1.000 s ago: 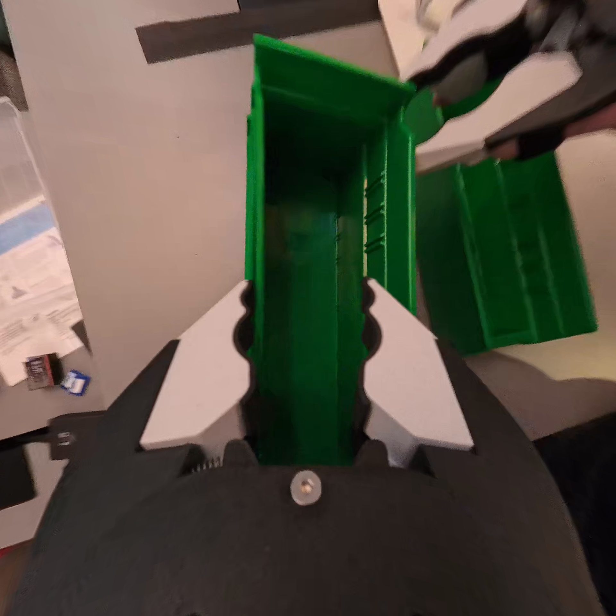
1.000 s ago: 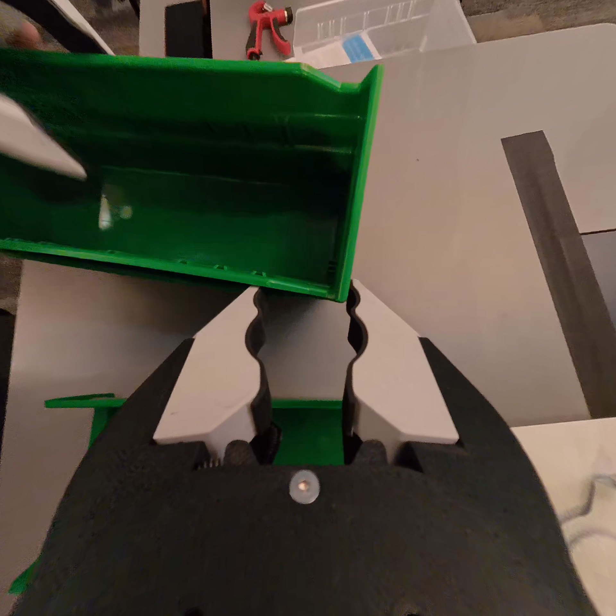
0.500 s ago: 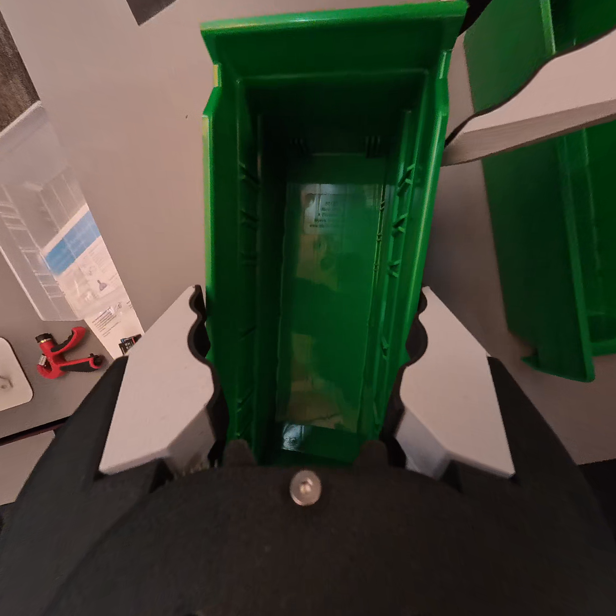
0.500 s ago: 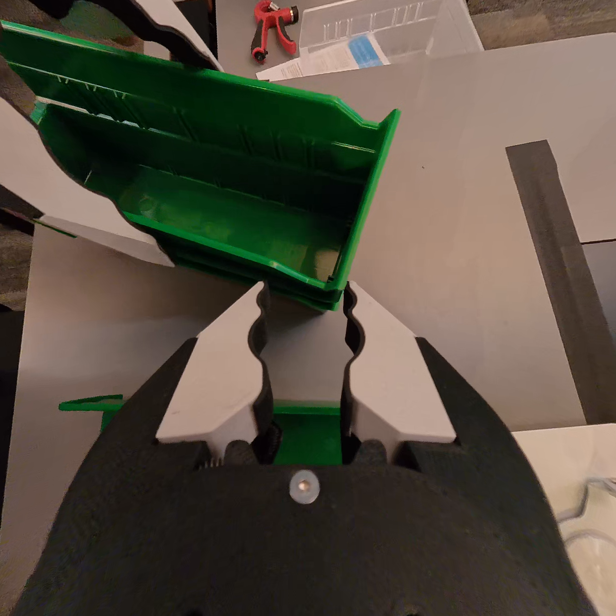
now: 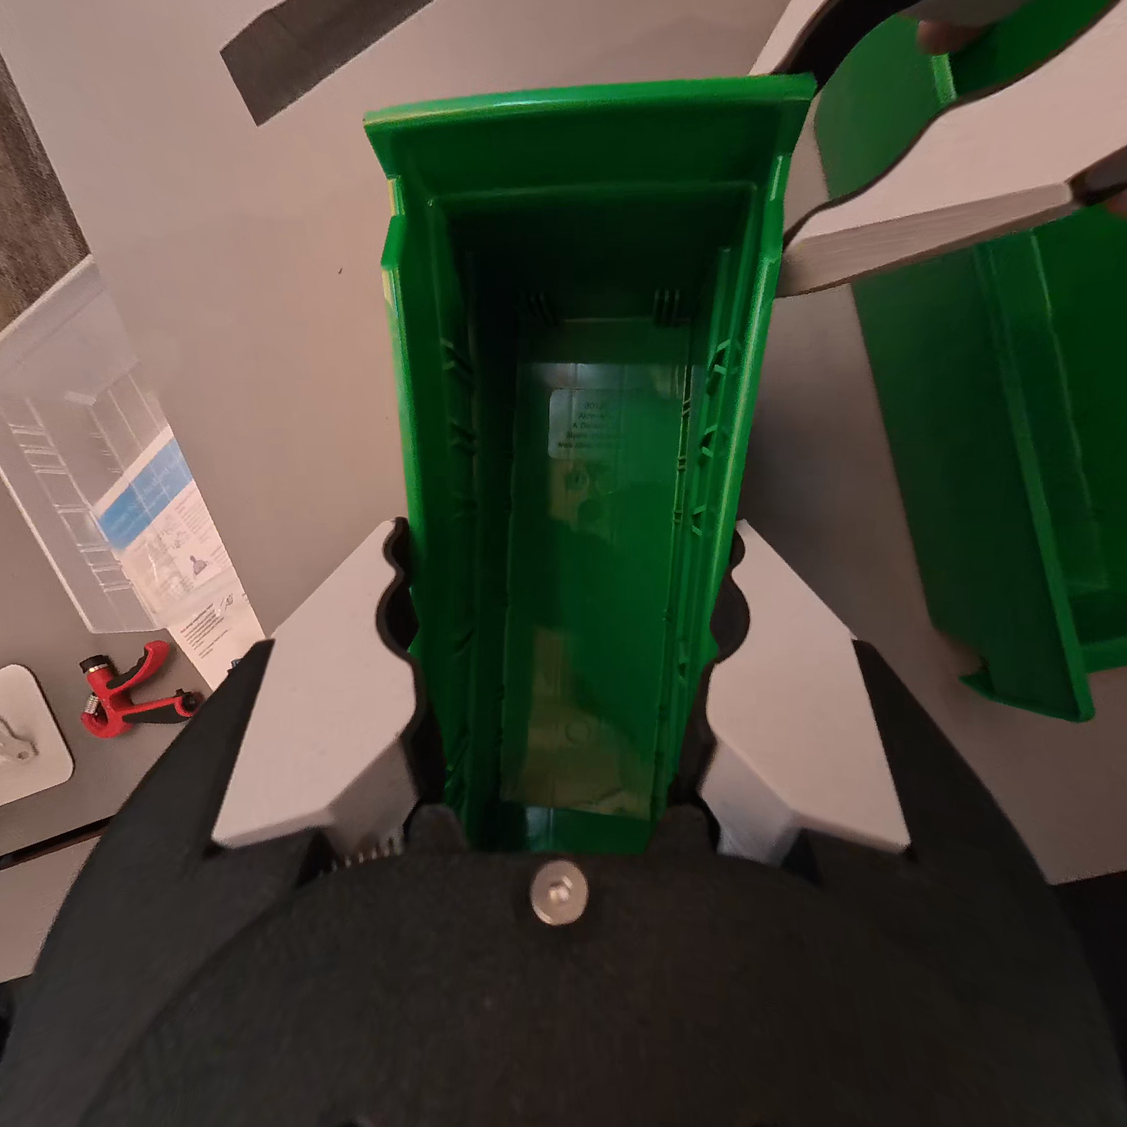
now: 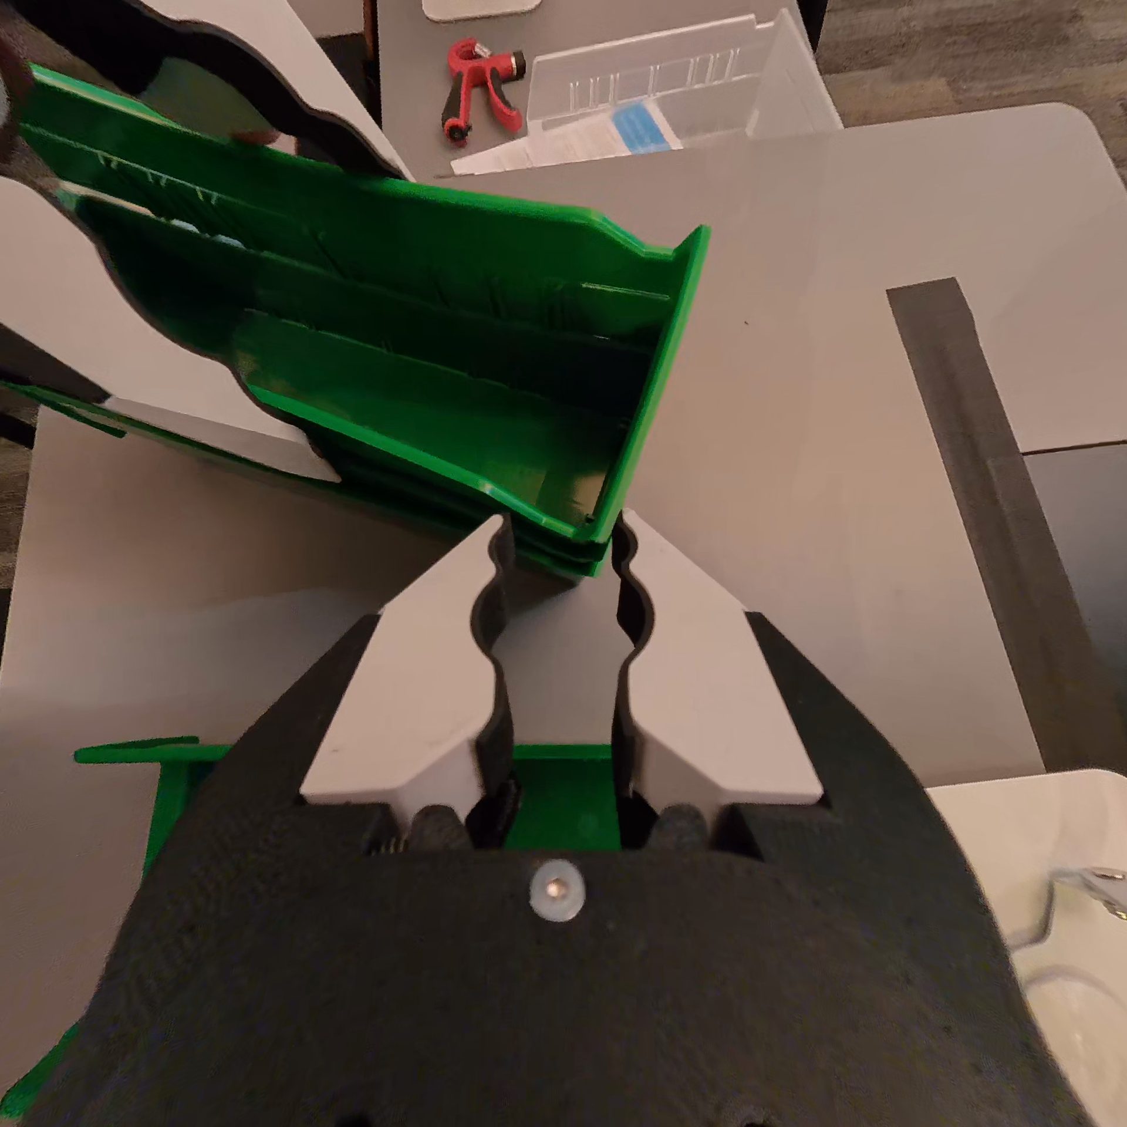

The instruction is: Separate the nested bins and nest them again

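Note:
My left gripper (image 5: 567,543) is shut across the width of a green nested bin stack (image 5: 585,549) and holds it off the grey table, open side toward the camera. The stack also shows tilted in the right wrist view (image 6: 427,341), with several rims layered at its near corner. My right gripper (image 6: 558,524) is closed on that far-end corner, one fingertip on each side. It also shows in the left wrist view (image 5: 915,238) at the stack's far right corner. A separate green bin (image 5: 1006,488) lies on the table to the right, partly under my right gripper (image 6: 561,793).
A clear plastic organiser box (image 6: 658,79) with papers and a red hand tool (image 6: 482,85) lie at the table's far side. A dark strip (image 6: 976,488) runs along the grey table (image 6: 793,427). A white tray (image 6: 1067,915) sits at the lower right.
The left gripper has turned the stack so its open side faces the camera. The right gripper's fingers have narrowed onto the stack's far corner.

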Demonstrator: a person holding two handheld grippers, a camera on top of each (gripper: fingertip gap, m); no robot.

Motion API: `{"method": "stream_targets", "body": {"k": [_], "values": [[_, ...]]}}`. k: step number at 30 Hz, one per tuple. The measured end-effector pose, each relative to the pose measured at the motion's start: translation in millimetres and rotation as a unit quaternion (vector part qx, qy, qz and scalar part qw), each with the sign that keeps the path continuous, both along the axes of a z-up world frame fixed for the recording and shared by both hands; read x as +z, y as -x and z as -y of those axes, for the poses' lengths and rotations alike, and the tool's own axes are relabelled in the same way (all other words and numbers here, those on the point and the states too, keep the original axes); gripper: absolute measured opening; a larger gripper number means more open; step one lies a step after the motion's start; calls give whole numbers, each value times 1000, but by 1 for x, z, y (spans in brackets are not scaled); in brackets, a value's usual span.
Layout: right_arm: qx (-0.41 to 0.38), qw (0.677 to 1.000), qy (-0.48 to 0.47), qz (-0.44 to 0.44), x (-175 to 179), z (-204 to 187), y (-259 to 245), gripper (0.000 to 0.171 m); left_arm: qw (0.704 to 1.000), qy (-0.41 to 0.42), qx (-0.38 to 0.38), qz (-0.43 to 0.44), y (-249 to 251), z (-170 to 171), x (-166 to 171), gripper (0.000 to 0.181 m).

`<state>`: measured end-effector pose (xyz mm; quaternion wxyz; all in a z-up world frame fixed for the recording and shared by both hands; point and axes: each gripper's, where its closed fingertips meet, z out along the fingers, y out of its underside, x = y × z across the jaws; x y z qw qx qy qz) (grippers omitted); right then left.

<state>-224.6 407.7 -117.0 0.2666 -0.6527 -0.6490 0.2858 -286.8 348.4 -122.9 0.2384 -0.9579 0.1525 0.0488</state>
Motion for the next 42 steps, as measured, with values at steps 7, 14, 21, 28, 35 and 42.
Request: {"method": "stream_targets", "body": {"k": [7,14,21,28,35,42], "values": [[5,1000,-9,18,-1,0,2,28,1000,-22,0,8,0,0,4,93],[6,999,-16,27,-2,0,2,26,999,-37,-1,17,1,1,5,90],[4,1000,0,18,-2,2,2,25,998,-48,-6,29,0,3,7,87],[6,1000,-16,10,0,-3,-4,24,990,-109,-6,92,5,-1,45,88],[-10,1000,17,4,3,-1,-2,31,989,-115,3,97,11,2,64,94],[-36,999,30,-22,20,-4,-14,30,982,-153,16,109,19,8,91,94]]}}
